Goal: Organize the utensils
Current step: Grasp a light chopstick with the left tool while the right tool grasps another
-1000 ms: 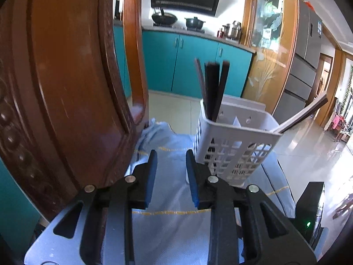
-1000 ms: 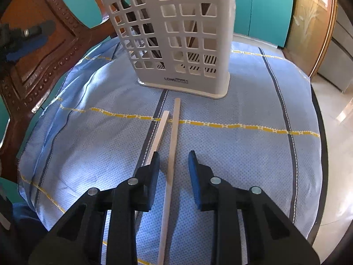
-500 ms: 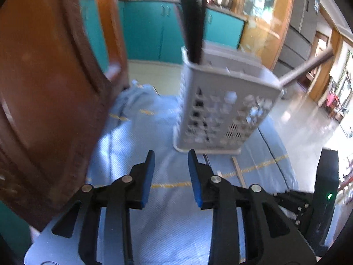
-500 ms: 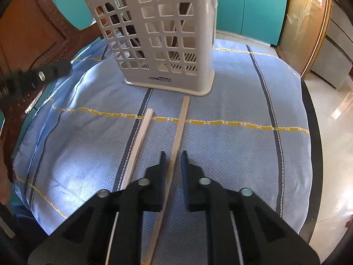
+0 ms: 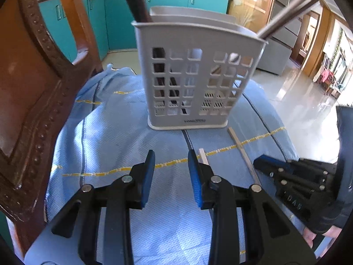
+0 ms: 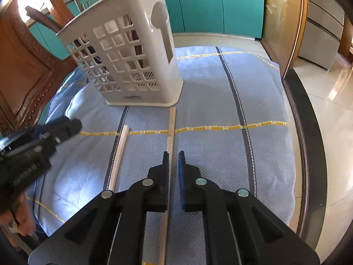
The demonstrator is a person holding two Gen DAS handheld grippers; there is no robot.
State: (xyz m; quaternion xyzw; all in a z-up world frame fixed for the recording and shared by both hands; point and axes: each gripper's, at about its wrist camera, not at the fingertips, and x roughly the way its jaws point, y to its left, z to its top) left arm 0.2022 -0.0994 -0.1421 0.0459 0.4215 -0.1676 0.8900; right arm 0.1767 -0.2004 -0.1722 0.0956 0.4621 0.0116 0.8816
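A white slotted utensil basket [image 5: 198,75] [image 6: 130,61] stands on the blue cloth and holds dark chopsticks [image 5: 136,2] and grey ones [image 5: 286,19]. Two pale wooden chopsticks lie in front of it: one [image 6: 120,154] [image 5: 204,156] on the left, one [image 6: 170,128] [image 5: 241,152] on the right. My right gripper [image 6: 174,154] is narrowed around the right chopstick, which runs between its jaws with a small gap still showing. My left gripper [image 5: 169,154] is open and empty above the cloth, just left of the left chopstick.
A carved wooden chair back [image 5: 37,84] [image 6: 26,66] rises close on the left. The round table's dark edge [image 6: 306,132] curves at the right, with tiled floor beyond. Teal cabinets [image 6: 220,4] stand behind.
My right gripper closed from wide open to nearly shut around the right chopstick. My left gripper swung from beside the chair to face the basket front and moved closer to the chopsticks.
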